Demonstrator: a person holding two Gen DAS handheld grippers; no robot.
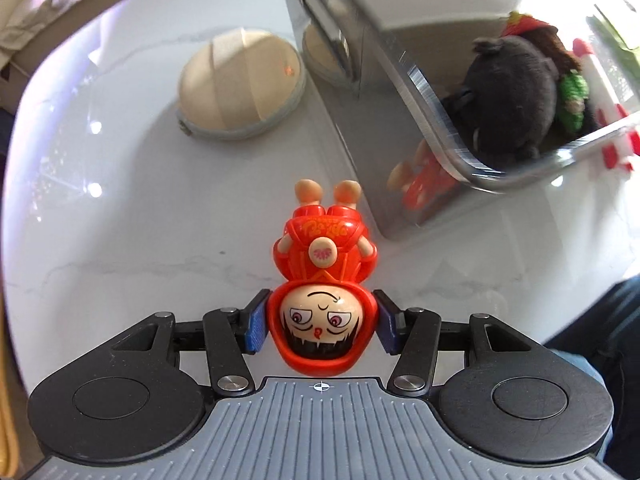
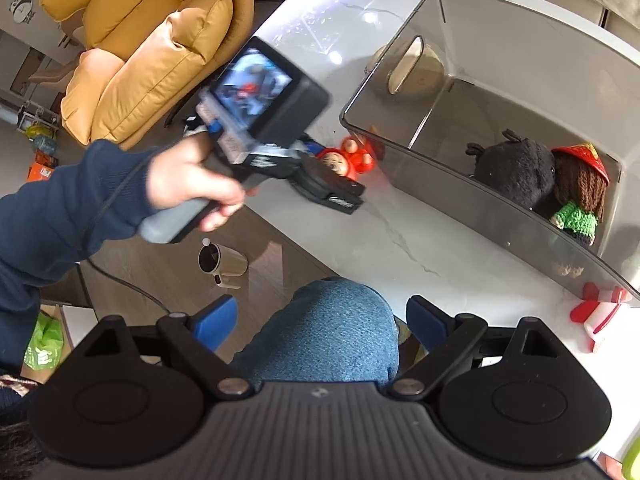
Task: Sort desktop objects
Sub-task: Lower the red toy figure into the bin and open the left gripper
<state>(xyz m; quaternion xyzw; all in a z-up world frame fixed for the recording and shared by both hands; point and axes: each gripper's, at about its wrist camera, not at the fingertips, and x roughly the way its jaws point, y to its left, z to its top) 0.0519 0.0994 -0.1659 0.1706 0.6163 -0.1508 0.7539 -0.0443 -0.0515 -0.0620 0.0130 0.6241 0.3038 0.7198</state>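
Red figurine (image 1: pixel 322 280) clamped head-first in left hand-held gripper (image 1: pixel 322 322).

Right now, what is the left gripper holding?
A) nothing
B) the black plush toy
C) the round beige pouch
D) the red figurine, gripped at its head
D: the left gripper has its blue pads pressed on both sides of the red figurine at its hooded head.

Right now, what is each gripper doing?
Left gripper: shut on the red toy figurine, pads at its head.
Right gripper: open, holding nothing.
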